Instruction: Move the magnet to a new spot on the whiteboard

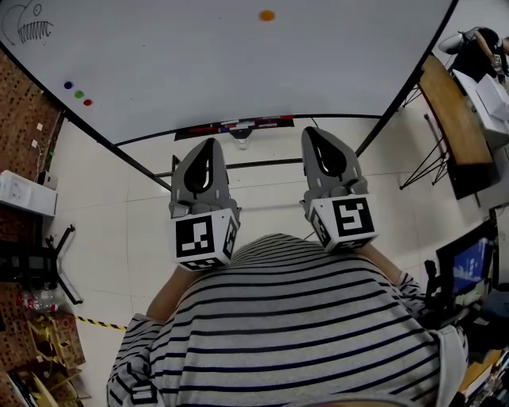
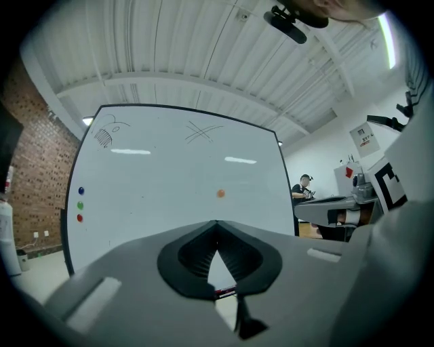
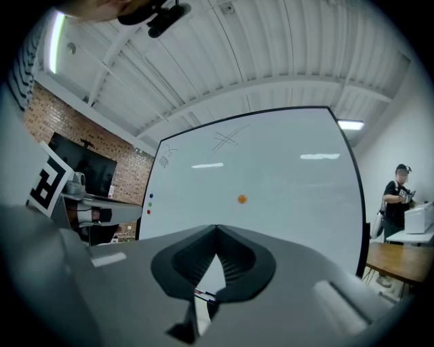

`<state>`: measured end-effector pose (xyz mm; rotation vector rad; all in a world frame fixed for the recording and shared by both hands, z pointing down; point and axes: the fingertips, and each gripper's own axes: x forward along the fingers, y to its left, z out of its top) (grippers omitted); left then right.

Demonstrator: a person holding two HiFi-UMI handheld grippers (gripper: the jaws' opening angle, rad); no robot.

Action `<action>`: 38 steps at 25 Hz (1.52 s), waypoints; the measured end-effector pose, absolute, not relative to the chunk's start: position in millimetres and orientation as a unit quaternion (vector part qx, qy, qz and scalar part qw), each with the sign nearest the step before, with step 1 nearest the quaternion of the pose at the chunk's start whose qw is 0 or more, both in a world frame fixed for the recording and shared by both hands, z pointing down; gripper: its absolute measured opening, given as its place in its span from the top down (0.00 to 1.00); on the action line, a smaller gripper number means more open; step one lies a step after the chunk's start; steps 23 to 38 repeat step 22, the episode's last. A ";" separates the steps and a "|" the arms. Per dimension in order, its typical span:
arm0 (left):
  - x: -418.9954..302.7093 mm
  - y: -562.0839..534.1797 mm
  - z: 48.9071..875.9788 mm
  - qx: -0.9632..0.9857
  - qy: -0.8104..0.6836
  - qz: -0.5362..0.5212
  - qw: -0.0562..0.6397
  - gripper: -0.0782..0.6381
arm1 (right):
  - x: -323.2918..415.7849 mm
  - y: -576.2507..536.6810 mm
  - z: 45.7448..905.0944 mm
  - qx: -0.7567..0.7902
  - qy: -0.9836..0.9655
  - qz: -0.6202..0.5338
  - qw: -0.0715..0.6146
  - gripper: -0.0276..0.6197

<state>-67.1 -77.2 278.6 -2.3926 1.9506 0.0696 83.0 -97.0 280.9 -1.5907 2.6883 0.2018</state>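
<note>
- Low in the centre of the head view, the left gripper point(image 1: 208, 145) and the right gripper point(image 1: 312, 132) sit side by side above a striped shirt point(image 1: 302, 334). Both point up-frame at the whiteboard point(image 1: 238, 63).
- Each gripper view shows its own jaws pressed together at the tips with nothing between them. The head view shows only their grey backs and marker cubes.
- Well apart from both tools, the orange magnet point(image 1: 267, 15) sits on the board at the very top of the head view, right of centre. Both gripper views place it mid-board, just above the closed tips.
- Three small magnets point(image 1: 79, 94), blue, green and red, line up near the board's left edge.
- Only the head view shows the marker tray point(image 1: 236, 125) under the board's lower edge.
- Only the gripper views show a crossed scribble point(image 2: 202, 132) high on the board.
- A seated person point(image 1: 477, 48) appears at the upper right of the head view, and at the right edge of both gripper views.
</note>
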 end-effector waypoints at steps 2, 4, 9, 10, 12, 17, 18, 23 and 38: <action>-68.6 -76.1 280.0 -0.777 0.628 0.021 0.024 0.87 | 74.4 -95.3 280.0 -0.504 0.861 0.067 0.004 0.96; -71.9 -74.5 282.6 -0.778 0.628 0.019 0.021 0.87 | 67.1 -94.1 281.2 -0.500 0.863 0.068 0.001 0.96; -91.0 -70.6 285.3 -0.776 0.630 0.024 0.015 0.87 | 46.4 -90.5 280.3 -0.494 0.866 0.076 -0.009 0.96; -94.6 -69.3 285.8 -0.775 0.631 0.024 0.014 0.87 | 42.4 -89.3 281.0 -0.493 0.867 0.075 -0.011 0.96; -100.2 -67.0 287.1 -0.774 0.632 0.024 0.010 0.87 | 35.7 -87.4 282.0 -0.490 0.868 0.073 -0.015 0.96; -111.7 -64.8 288.3 -0.772 0.635 0.028 0.008 0.87 | 24.0 -86.0 280.4 -0.489 0.868 0.082 -0.015 0.96; -113.2 -64.5 288.5 -0.773 0.634 0.027 0.008 0.87 | 22.3 -85.7 279.5 -0.490 0.868 0.083 -0.014 0.96; -121.5 -62.1 290.8 -0.772 0.635 0.021 0.005 0.87 | 14.7 -83.7 279.0 -0.489 0.868 0.084 -0.015 0.96; -121.5 -62.1 290.8 -0.772 0.635 0.021 0.005 0.87 | 14.7 -83.7 279.0 -0.489 0.868 0.084 -0.015 0.96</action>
